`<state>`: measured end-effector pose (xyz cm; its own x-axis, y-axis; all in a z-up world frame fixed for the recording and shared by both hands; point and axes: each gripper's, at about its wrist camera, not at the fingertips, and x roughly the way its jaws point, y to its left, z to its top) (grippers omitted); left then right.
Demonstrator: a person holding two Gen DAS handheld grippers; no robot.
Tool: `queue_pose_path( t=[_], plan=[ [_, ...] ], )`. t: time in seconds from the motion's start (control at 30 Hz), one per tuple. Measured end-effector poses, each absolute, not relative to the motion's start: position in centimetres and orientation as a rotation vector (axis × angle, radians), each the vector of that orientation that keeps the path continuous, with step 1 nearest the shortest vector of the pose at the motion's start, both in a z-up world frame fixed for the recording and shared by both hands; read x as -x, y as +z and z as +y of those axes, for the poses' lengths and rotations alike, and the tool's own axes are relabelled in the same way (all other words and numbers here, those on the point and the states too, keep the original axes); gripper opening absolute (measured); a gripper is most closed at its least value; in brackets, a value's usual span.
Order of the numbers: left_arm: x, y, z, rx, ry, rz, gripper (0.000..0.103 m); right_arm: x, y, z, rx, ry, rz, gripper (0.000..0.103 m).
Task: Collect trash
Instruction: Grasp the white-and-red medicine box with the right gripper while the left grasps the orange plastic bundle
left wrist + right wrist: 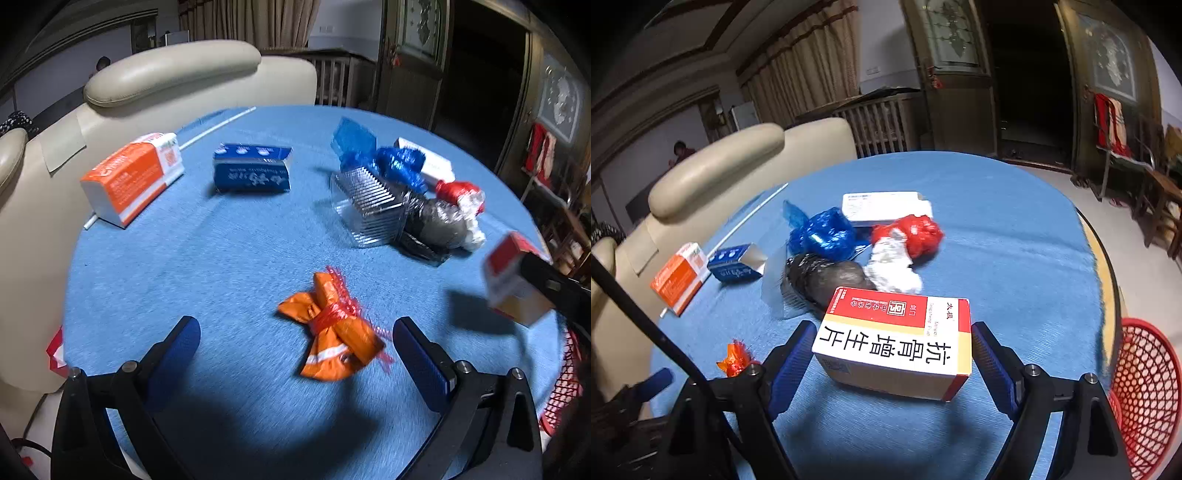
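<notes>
Red-and-white box sits between the blue pads of the right tool, lifted off the blue bench; the pads stand close to its sides, with a slim gap on the right one, so whether it is gripped I cannot tell. From the left wrist view the same box shows at the right edge, above its shadow on the cloth. Just behind it lies a heap of trash: a black bag, a blue bag, a red bag and crumpled white paper, with a flat white box beyond. The left tool is released, jaws wide, hanging over an orange wrapper that lies on the cloth between them, untouched. Farther left are a blue carton and an orange carton. A red basket stands off the bench's right edge
</notes>
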<state>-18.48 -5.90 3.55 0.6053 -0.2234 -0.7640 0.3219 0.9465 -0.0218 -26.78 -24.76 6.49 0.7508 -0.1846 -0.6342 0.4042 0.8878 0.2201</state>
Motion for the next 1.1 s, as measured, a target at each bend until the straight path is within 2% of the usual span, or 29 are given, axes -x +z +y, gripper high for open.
queue_pose_path(
  t=[0.13,0.17,0.2,0.23,0.27,0.3,0.5,1.1],
  plan=[
    [17.0,2.5,-6.9,-0.13,-0.302,0.907,0.103,27.5,6.4,-25.6,-0.392,-0.317,0.639,0.086],
    [16.9,2.3,-7.1,-0.138,-0.302,0.913,0.099,27.7,6.3,-25.7,-0.398,-0.314,0.638,0.086],
    [16.9,2.2,-7.3,-0.142,-0.305,0.915,0.09,27.8,6.2,-25.8,-0.403,-0.307,0.638,0.086],
    [16.7,1.8,-7.5,-0.149,-0.322,0.935,0.058,27.9,6.1,-25.8,-0.406,-0.302,0.638,0.086],
    [16.6,1.5,-7.5,-0.152,-0.332,0.952,0.042,27.8,6.0,-25.9,-0.409,-0.296,0.638,0.086],
    [16.7,1.7,-7.5,-0.162,-0.326,0.933,0.039,28.0,5.8,-25.9,-0.411,-0.293,0.638,0.086],
    [16.8,1.8,-6.9,-0.136,-0.334,0.946,0.036,27.9,5.4,-26.0,-0.416,-0.279,0.641,0.086],
    [17.5,5.0,-6.6,-0.105,-0.369,0.85,0.035,27.9,5.6,-26.0,-0.417,-0.297,0.639,0.086]
  ],
)
